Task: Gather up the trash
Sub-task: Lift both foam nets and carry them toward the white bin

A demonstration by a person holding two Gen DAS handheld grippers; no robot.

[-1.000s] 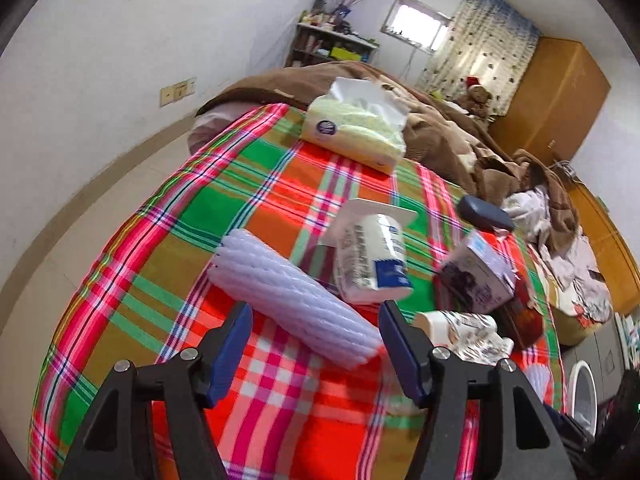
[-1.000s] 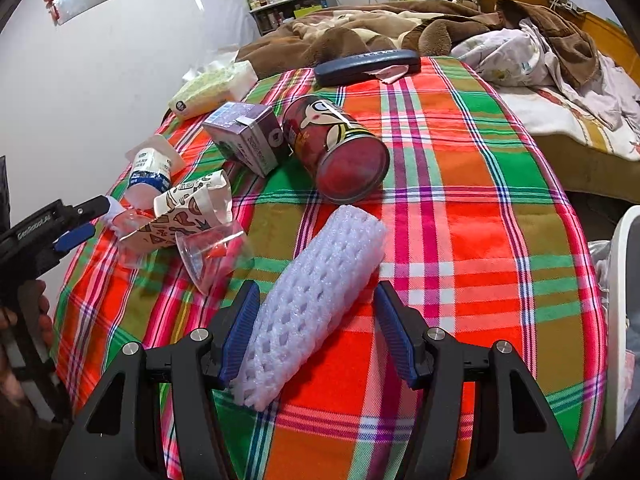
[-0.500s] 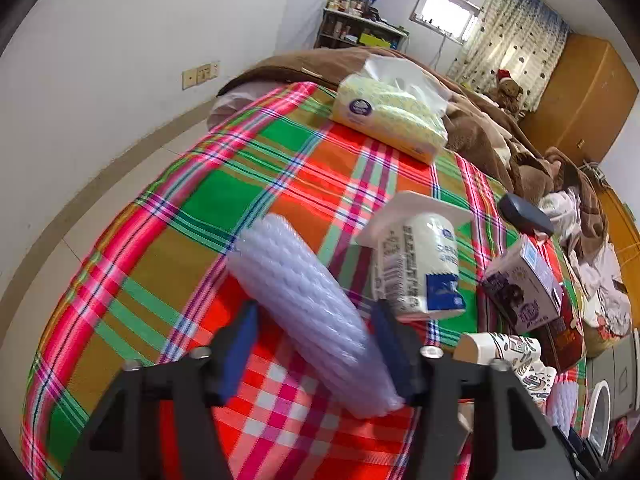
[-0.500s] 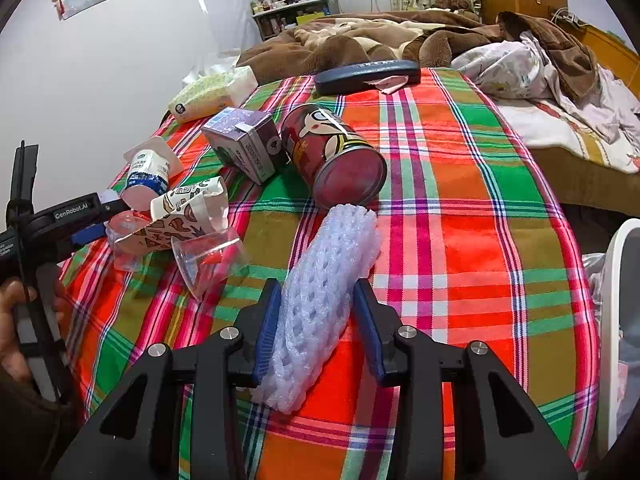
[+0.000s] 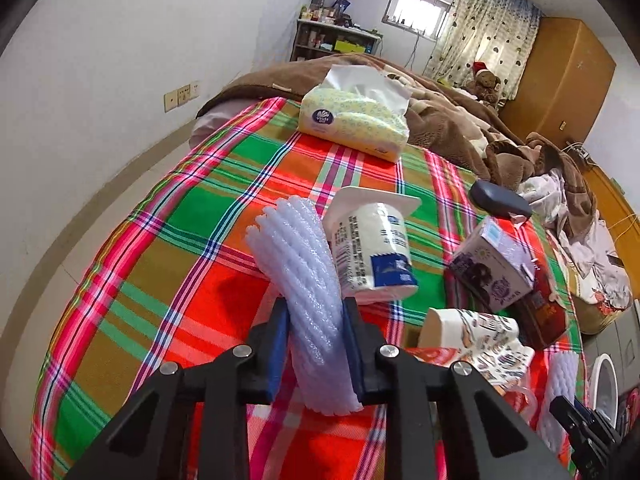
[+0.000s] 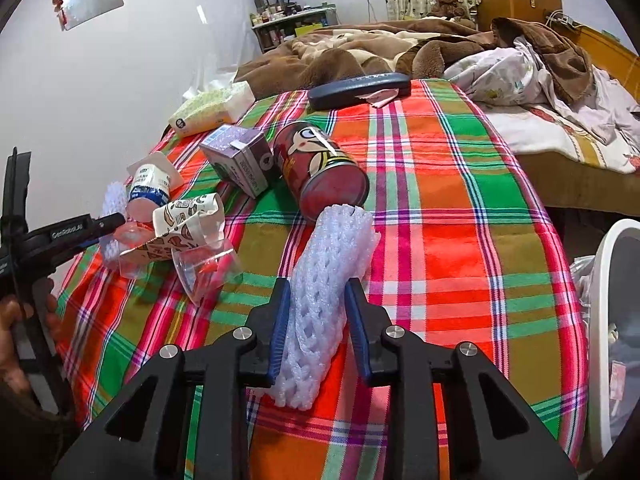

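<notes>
I had a piece of trash in each hand: my left gripper (image 5: pixel 314 344) was clamped on one white foam mesh fruit sleeve (image 5: pixel 304 280), my right gripper (image 6: pixel 316 324) on a second white foam net sleeve (image 6: pixel 328 280), both pinched near their near ends and squashed a little between the blue pads. I judged this the pick-up step, with the carry to the white bin (image 6: pixel 612 280) at the right bed edge yet to come; that would call for lifting both clear of the red-and-green plaid bedspread (image 6: pixel 440 208)

Around me lay the white yoghurt cup (image 5: pixel 372 256) touching the left sleeve, a purple milk carton (image 6: pixel 240 160), a red crisp tube (image 6: pixel 324 172) just beyond the right sleeve's tip, a crumpled patterned paper cup (image 6: pixel 184 224) and a clear plastic cup (image 6: pixel 204 272). The yoghurt cup might get dragged along
</notes>
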